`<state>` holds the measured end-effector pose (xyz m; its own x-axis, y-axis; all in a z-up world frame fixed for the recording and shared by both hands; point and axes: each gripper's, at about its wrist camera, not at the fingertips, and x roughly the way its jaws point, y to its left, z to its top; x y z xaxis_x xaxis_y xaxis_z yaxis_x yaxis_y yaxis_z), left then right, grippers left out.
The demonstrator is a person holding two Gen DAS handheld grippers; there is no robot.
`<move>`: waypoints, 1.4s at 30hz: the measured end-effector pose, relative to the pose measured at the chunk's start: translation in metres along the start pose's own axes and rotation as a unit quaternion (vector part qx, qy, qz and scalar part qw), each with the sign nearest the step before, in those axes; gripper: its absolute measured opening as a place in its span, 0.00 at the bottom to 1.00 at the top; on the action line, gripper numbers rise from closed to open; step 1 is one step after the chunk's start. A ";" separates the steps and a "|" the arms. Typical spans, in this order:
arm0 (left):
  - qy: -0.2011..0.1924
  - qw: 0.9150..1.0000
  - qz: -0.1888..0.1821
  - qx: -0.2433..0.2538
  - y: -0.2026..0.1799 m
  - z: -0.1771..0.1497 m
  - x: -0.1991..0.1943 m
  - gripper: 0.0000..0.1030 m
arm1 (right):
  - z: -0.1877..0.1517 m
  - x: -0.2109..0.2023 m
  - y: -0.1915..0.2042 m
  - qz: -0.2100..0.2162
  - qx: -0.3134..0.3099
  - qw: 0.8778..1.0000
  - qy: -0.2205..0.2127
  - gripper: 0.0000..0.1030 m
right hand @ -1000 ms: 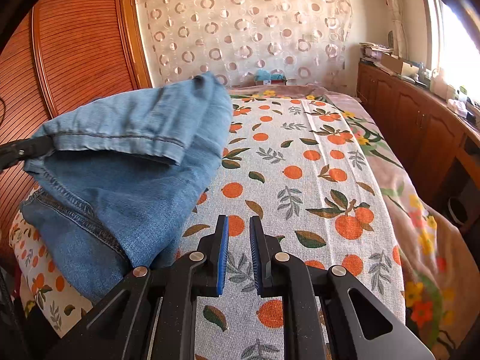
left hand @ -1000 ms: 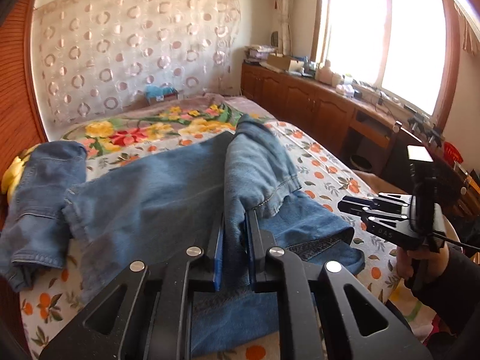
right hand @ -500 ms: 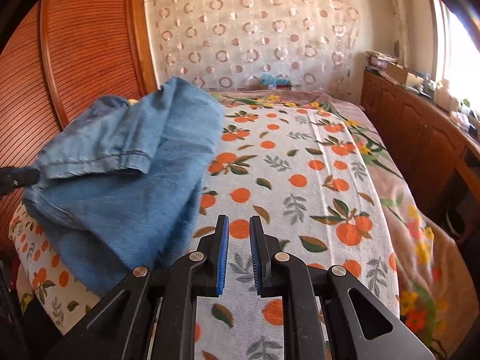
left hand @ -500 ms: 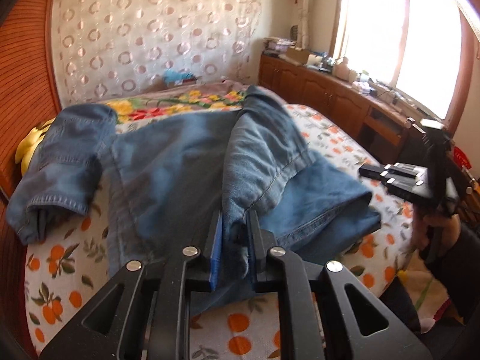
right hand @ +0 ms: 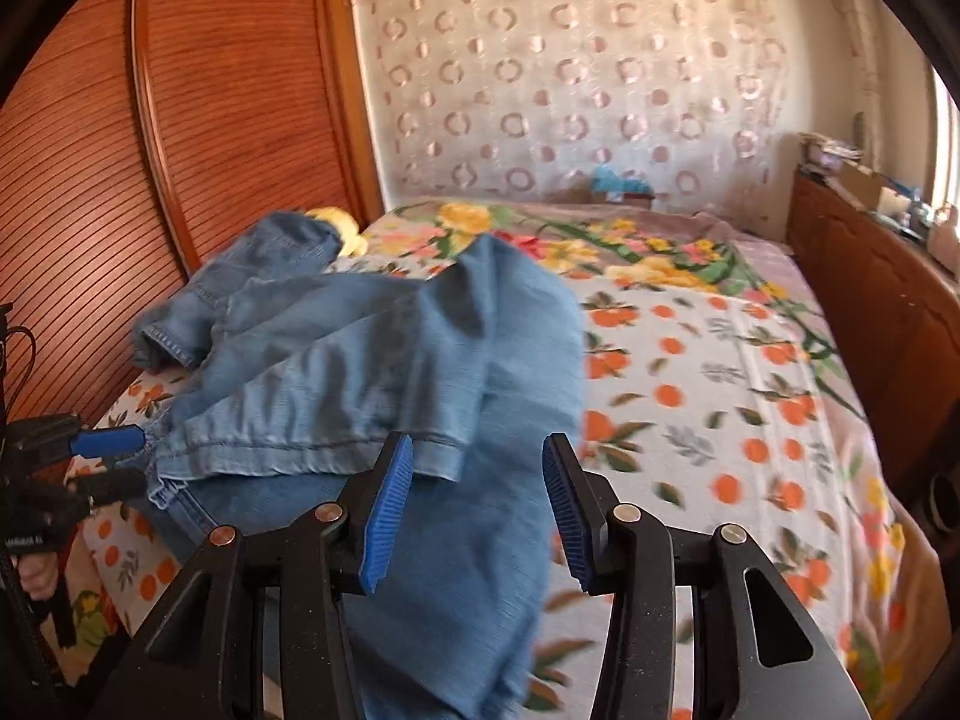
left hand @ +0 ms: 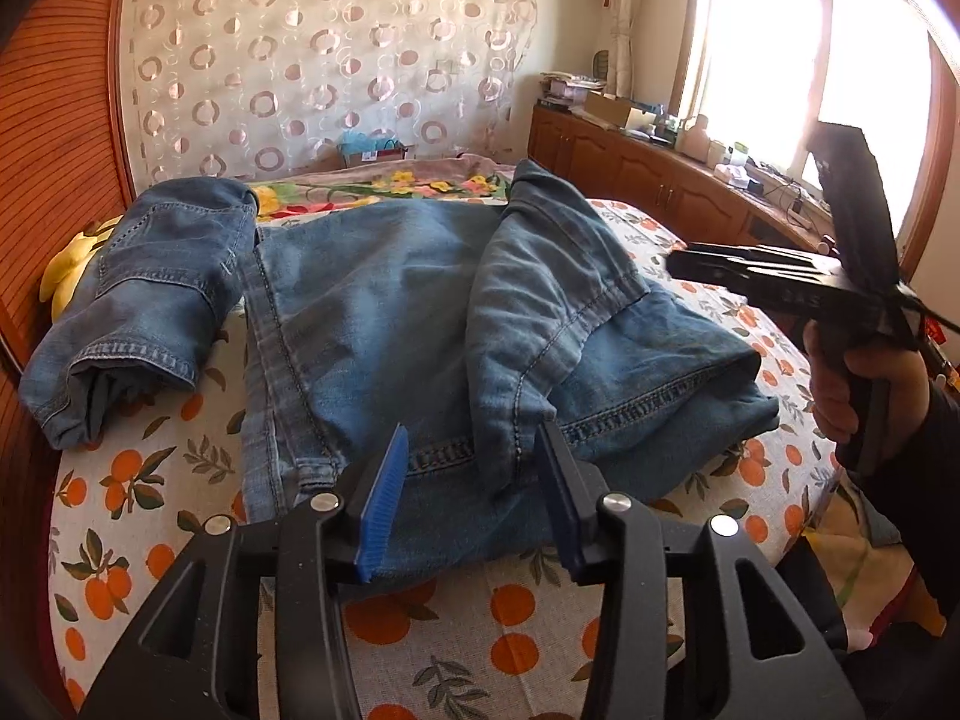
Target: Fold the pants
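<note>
Orange-print bedsheet [left hand: 456, 630], rumpled denim pants [left hand: 384, 312]

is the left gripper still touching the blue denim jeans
Cannot tell. In the left wrist view the left gripper is opening; the blue denim jeans fold lies between its pads, brushing close to one, no plain gap.

Both grippers are black plastic with open triangular cut-outs in their arms and round silver screws at the pivots. The left gripper [left hand: 474, 498] and the right gripper [right hand: 480, 504] each carry ribbed blue pads [left hand: 384, 504] on the jaws. At the right edge of the left wrist view, a hand [left hand: 858, 390] emerges from a dark sleeve [left hand: 924, 480].
</note>
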<state>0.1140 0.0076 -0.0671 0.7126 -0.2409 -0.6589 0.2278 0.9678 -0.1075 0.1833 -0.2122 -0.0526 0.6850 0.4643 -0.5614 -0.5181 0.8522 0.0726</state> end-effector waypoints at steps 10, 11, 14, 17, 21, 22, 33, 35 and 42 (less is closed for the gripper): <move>-0.010 1.000 0.008 -0.014 0.013 -0.008 -0.007 0.46 | 0.024 0.056 -0.001 0.038 0.003 0.996 0.080 0.45; -0.010 1.000 0.011 -0.015 0.016 -0.009 -0.009 0.46 | 0.026 0.058 -0.002 0.040 0.005 0.996 0.084 0.45; -0.014 1.000 0.017 -0.019 0.019 -0.012 -0.013 0.46 | 0.039 0.058 -0.002 0.047 0.002 0.996 0.078 0.13; -0.020 0.999 0.021 -0.027 0.026 -0.015 -0.018 0.46 | 0.055 0.049 0.010 0.063 -0.020 0.996 0.060 0.07; -0.026 0.998 0.029 -0.040 0.038 -0.020 -0.026 0.46 | 0.089 0.042 0.044 0.079 -0.072 0.994 0.032 0.06; -0.028 0.998 0.032 -0.043 0.042 -0.021 -0.028 0.46 | 0.099 0.041 0.055 0.084 -0.086 0.992 0.026 0.06; -0.037 0.995 0.057 -0.078 0.083 -0.041 -0.053 0.47 | 0.149 0.088 0.151 0.101 -0.172 0.980 0.009 0.06; -0.037 0.994 0.058 -0.080 0.084 -0.042 -0.053 0.47 | 0.149 0.102 0.153 0.093 -0.164 0.982 0.026 0.09; -0.038 0.996 0.044 -0.066 0.071 -0.035 -0.046 0.47 | 0.141 0.091 0.135 0.095 -0.137 0.986 0.019 0.39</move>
<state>0.0736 0.0899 -0.0704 0.7756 -0.1542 -0.6121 0.0758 0.9854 -0.1522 0.2482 -0.0211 0.0227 0.5460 0.5948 -0.5900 -0.7574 0.6514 -0.0443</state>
